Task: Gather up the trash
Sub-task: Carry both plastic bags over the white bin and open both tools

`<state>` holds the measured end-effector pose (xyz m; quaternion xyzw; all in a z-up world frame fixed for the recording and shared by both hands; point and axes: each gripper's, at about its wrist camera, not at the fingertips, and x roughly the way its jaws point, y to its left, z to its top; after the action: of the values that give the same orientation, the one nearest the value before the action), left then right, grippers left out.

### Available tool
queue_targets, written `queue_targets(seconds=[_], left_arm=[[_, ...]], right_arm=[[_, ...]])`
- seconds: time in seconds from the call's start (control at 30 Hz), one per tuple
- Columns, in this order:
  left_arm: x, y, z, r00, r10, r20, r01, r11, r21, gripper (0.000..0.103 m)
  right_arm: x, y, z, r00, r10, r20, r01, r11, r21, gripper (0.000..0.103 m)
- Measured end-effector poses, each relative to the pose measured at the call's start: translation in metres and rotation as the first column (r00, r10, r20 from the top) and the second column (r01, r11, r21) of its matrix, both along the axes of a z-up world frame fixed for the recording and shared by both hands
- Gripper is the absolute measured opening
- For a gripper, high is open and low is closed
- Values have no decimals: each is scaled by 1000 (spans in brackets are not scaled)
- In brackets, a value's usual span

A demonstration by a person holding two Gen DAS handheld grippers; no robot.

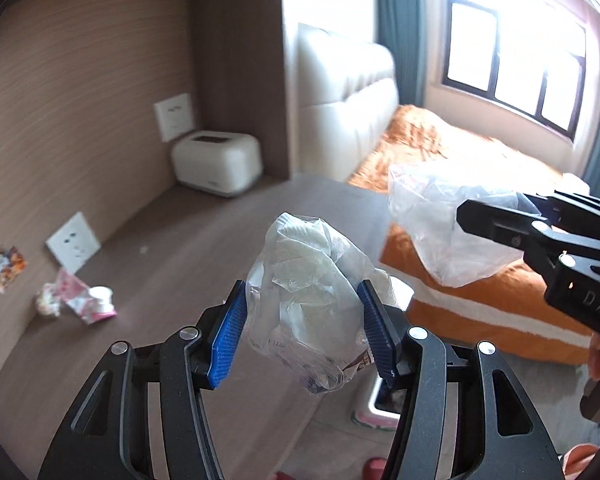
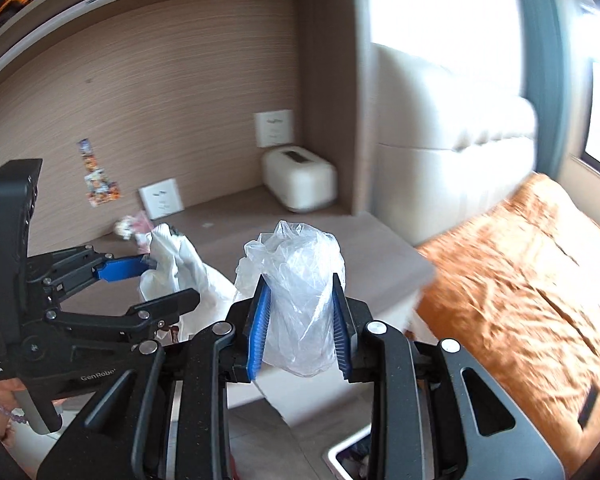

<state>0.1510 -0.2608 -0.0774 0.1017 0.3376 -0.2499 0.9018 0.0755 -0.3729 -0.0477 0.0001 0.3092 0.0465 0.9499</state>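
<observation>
In the left wrist view my left gripper (image 1: pixel 302 296) is shut on a crumpled clear bag stuffed with white paper (image 1: pixel 300 264), pinched between its blue pads above the brown desk (image 1: pixel 188 248). At the right, my right gripper (image 1: pixel 496 208) is shut on a thin clear plastic bag (image 1: pixel 428 216). The right wrist view shows that clear plastic bag (image 2: pixel 300 248) squeezed between the right gripper's (image 2: pixel 300 286) pads. My left gripper (image 2: pixel 172 280) is beside it at the left, holding the white bundle (image 2: pixel 168 248). A pink crumpled wrapper (image 1: pixel 80 300) lies on the desk by the wall.
A white box-shaped appliance (image 1: pixel 216 164) stands in the desk's back corner under wall sockets (image 1: pixel 174 116). A bed with an orange blanket (image 2: pixel 520 280) and cream headboard (image 2: pixel 452 152) is at the right. Below the desk edge shows a white-rimmed bin (image 2: pixel 340 450).
</observation>
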Motion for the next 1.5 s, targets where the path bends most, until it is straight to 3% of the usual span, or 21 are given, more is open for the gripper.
queue_targets(seconds=[0.4,0.87,1.17,1.5], left_arm=[[-34,-103,-39,970,-232,-73,236,971,43,55],[-39,-178,-122,903,-389,-183,411,907,97,55],[-26,-205,-223,855,-431,-288,478,871,112,55],[-15,-239,-376,789,-481,-383,565,813,142,56]], right_arm=[[-71,-84,-23,972,-230,-47,231,973,7,30],[-89,-142,-91,913,-366,-181,381,923,56,32],[-65,-160,-195,874,-359,-327,398,915,61,32],[-41,-191,-350,807,-349,-477,433,898,75,35]])
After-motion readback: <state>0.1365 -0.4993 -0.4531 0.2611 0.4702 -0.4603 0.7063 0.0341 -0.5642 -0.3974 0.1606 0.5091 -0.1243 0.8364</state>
